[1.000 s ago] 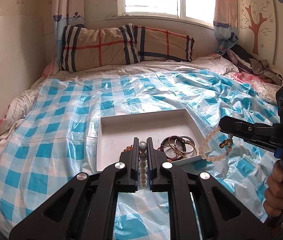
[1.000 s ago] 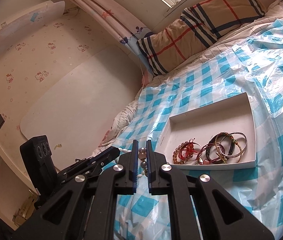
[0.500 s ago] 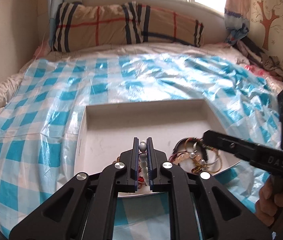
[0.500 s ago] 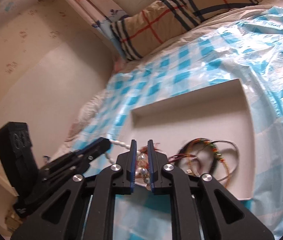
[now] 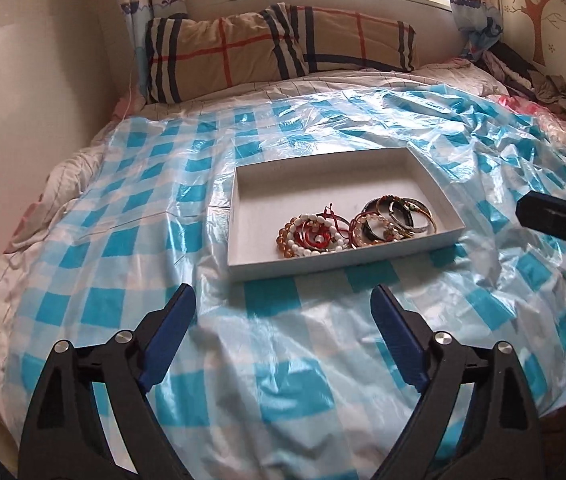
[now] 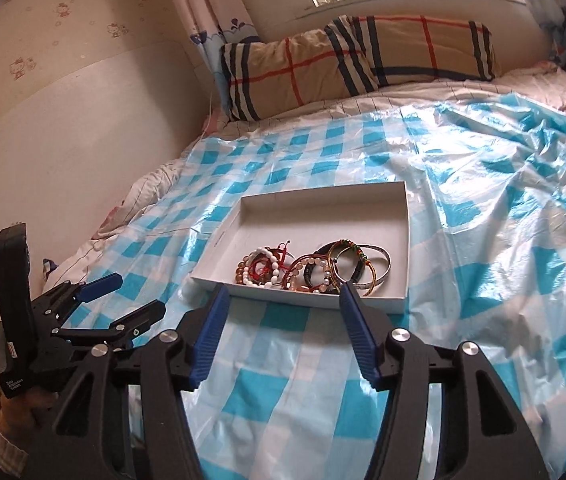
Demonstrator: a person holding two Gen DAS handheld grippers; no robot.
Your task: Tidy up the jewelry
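a: inside the white box (image 5: 449, 222), all bunched toward its near right part: white bead bracelet (image 5: 315, 236), red cord (image 5: 325, 226) tangled through it, stiff bangles (image 5: 407, 216) just beside, on the right. far half of the box bare.

b: and the tongs?

a: both spread wide, holding nothing. left gripper (image 5: 283, 336) near the box's front wall, right gripper (image 6: 281, 326) likewise, with the bangles showing between its fingers.

b: handling?

a: probably light, all of it. beads likely slick and round, strung on something limp, so prone to droop and swing. bangles rigid, likely to skate on the cardboard. cord soft, apt to snag a neighbour.

b: where to pinch?

a: across 1 strand of beads at the edge of the heap nearest the box's front wall; for a bangle, across its rim. gently, lest the box slide on the plastic sheet (image 6: 483, 208).
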